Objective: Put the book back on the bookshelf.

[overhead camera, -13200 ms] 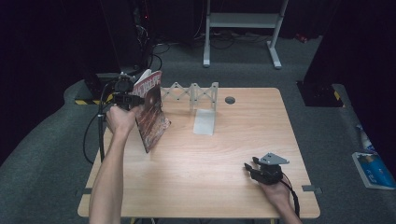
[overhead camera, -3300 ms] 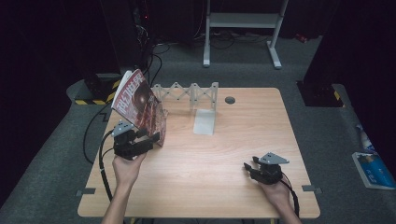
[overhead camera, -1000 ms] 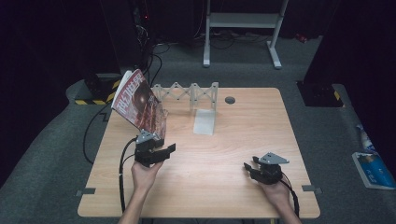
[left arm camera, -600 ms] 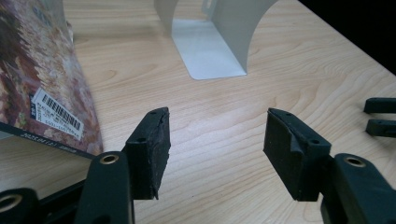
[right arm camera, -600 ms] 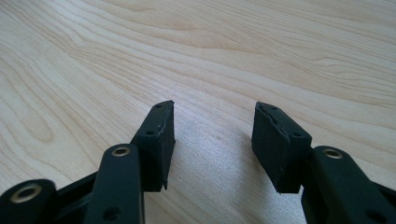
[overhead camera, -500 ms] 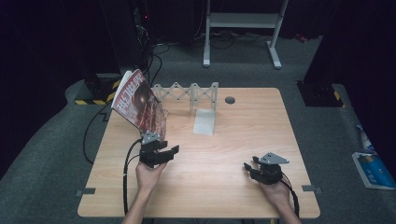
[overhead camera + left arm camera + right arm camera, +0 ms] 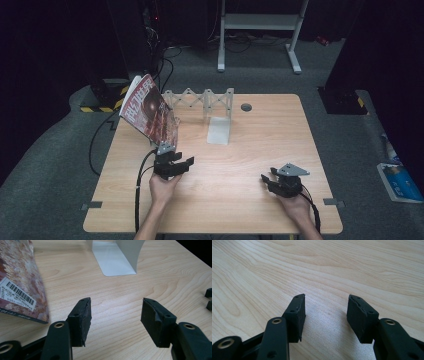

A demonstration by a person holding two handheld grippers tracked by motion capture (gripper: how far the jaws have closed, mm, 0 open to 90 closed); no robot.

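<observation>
Magazine with glossy red cover [image 7: 149,111] leaning tilted against the white folding rack [image 7: 200,99] at the rear left of the pale wooden bench [image 7: 260,135], probably so as to stand without help. Left tool [image 7: 176,165] empty, jaws well apart, low over the bench just in front of the magazine's lower edge [image 7: 23,300]. Right tool [image 7: 272,181] also open and empty, resting near the front right edge. White metal bookend [image 7: 113,258] just beyond; bare wood between both tools, enough room for moving.

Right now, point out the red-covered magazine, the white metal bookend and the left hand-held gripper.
red-covered magazine [image 7: 150,107], high view, middle of its front cover.
white metal bookend [image 7: 110,261], left gripper view, its flat base plate.
left hand-held gripper [image 7: 115,312], left gripper view, midway between its open fingertips.
</observation>
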